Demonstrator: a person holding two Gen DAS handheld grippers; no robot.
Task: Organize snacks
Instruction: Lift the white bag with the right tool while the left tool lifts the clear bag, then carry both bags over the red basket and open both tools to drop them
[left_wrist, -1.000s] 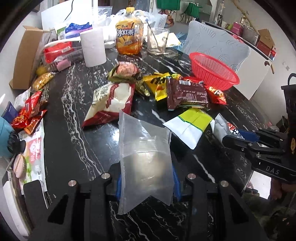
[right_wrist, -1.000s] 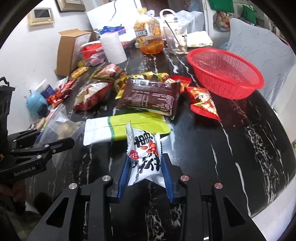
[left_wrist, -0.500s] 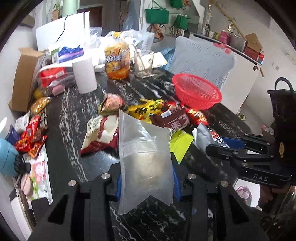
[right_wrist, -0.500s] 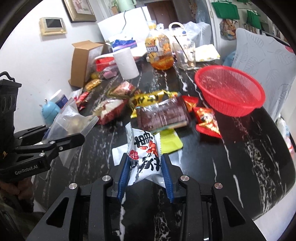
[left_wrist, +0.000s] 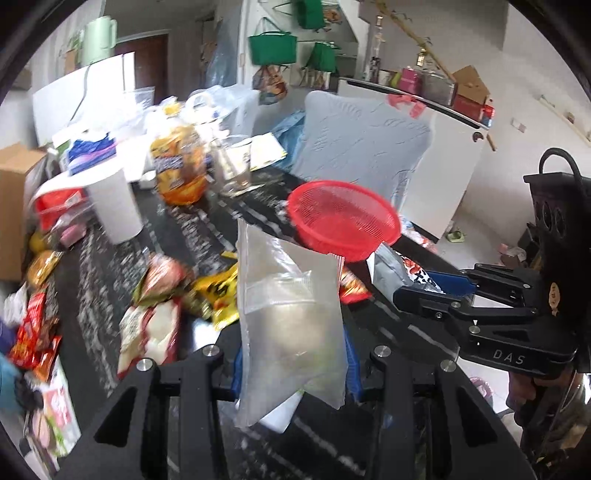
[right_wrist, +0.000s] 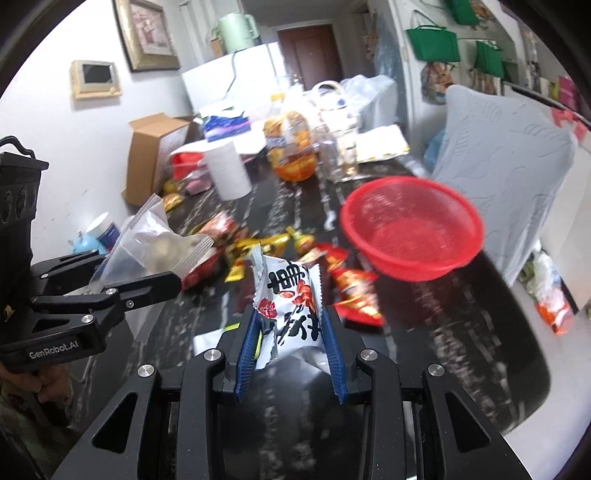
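Note:
My left gripper is shut on a clear zip bag and holds it upright above the black marble table. My right gripper is shut on a white snack packet with red and black print, also lifted off the table. Each gripper shows in the other's view: the right gripper at the right with its packet, the left gripper at the left with the clear bag. Several snack packets lie scattered on the table. A red mesh basket stands at the right.
A paper roll, an orange drink bottle, a glass and a cardboard box stand at the back of the table. More packets lie along the left edge. A grey chair stands behind the basket.
Both grippers have risen and tilted up with their loads, so the table looks lower and farther and more of the room shows. Both grips are unchanged.

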